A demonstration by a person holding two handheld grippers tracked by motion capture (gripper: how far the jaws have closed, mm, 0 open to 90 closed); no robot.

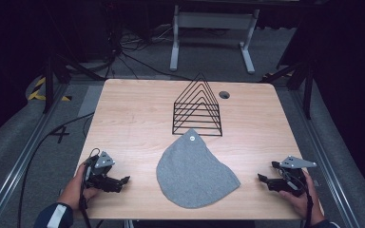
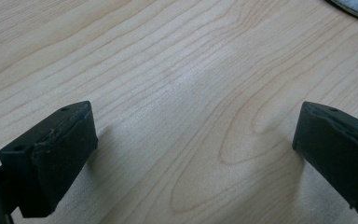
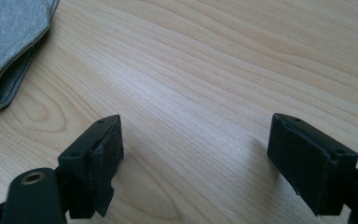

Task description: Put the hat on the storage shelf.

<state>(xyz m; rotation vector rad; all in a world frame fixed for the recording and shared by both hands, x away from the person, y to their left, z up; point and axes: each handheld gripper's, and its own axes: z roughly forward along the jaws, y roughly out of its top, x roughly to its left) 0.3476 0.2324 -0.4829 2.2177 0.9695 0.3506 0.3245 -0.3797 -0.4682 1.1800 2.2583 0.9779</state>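
Now I hold my left gripper (image 1: 123, 180) low over the near left part of the wooden table (image 1: 133, 118), and its jaws stand wide apart with only bare wood between them. My right gripper (image 1: 262, 178) rests near the right front corner, also opened wide and holding nothing, and both point inward to the grey cloth (image 1: 195, 172) that lies flat at the front middle of the table between them. Behind the cloth, just beside its pointed tip, stands a black wire rack (image 1: 197, 108), and the small round thing (image 1: 190, 137) on that tip is maybe a button, I cannot tell.
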